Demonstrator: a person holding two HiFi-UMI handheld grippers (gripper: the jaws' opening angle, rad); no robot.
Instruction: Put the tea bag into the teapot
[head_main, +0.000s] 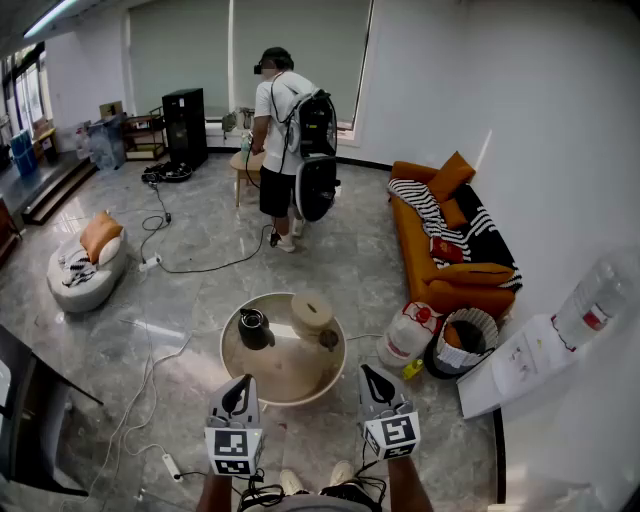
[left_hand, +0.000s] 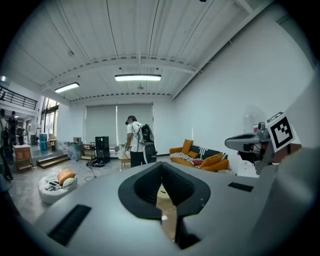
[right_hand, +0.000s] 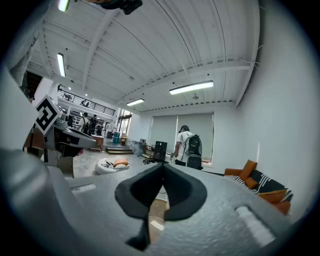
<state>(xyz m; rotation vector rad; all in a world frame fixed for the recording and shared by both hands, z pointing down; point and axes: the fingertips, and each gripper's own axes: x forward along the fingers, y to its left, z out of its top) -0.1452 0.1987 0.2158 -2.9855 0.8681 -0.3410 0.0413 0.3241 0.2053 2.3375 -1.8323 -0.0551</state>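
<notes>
Black teapot (head_main: 255, 328) stood well ahead, and the left gripper (head_main: 240, 390) and right gripper (head_main: 374, 380), both pressed together and empty, might knock it over when reaching.

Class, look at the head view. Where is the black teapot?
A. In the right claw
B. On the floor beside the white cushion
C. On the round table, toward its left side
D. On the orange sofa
C: the black teapot stands upright on the round table, on the left part of its top as the head view shows it.
</notes>
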